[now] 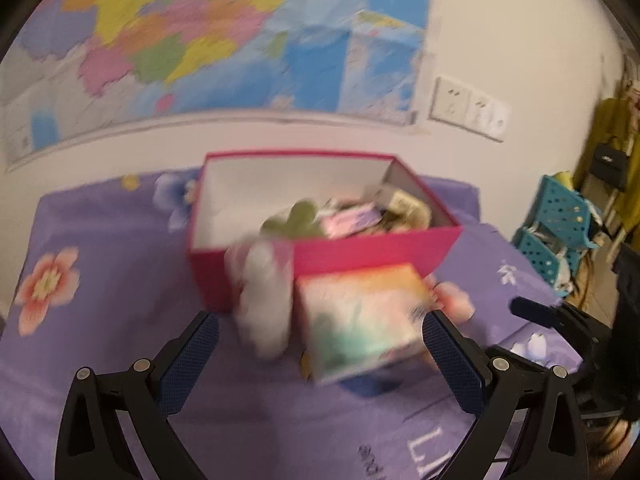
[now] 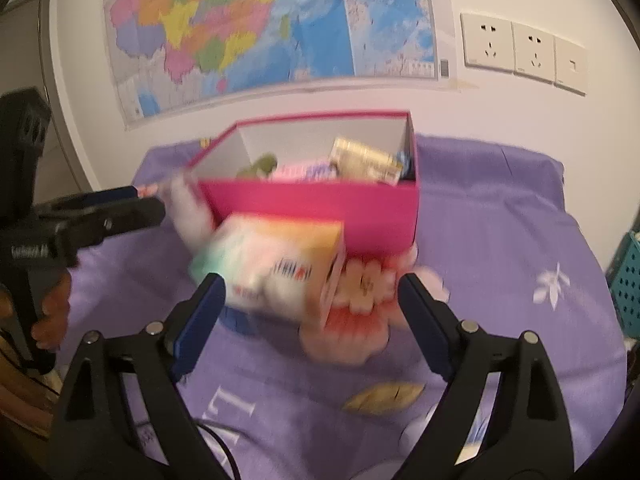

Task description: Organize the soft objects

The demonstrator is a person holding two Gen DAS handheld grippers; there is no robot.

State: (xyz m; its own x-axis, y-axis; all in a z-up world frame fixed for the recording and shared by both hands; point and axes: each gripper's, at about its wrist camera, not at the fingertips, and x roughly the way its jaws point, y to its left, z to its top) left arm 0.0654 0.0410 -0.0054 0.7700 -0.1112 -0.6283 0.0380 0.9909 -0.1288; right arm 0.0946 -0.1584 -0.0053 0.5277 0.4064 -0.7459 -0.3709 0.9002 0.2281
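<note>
An open pink box (image 1: 360, 250) stands on a purple floral sheet (image 1: 100, 232) against the wall, with several soft packets and a green item inside. Just in front of it are a blurred pastel tissue pack (image 1: 360, 320) and a white fluffy object (image 1: 264, 304). My left gripper (image 1: 320, 344) is open, its fingers either side of both, with no pad pressing on them. In the right wrist view the box (image 2: 312, 208) sits ahead and the tissue pack (image 2: 272, 272) lies tilted between the wide jaws of my open right gripper (image 2: 312, 300). The white object (image 2: 188, 212) sits beside my left gripper (image 2: 152, 204).
A coloured map (image 2: 260, 32) and wall sockets (image 2: 520, 52) are on the white wall behind the box. Teal perforated baskets (image 1: 560, 216) stand off the sheet's right edge. A hand (image 2: 48, 312) holds the left gripper's handle. My right gripper (image 1: 532, 312) reaches in from the right.
</note>
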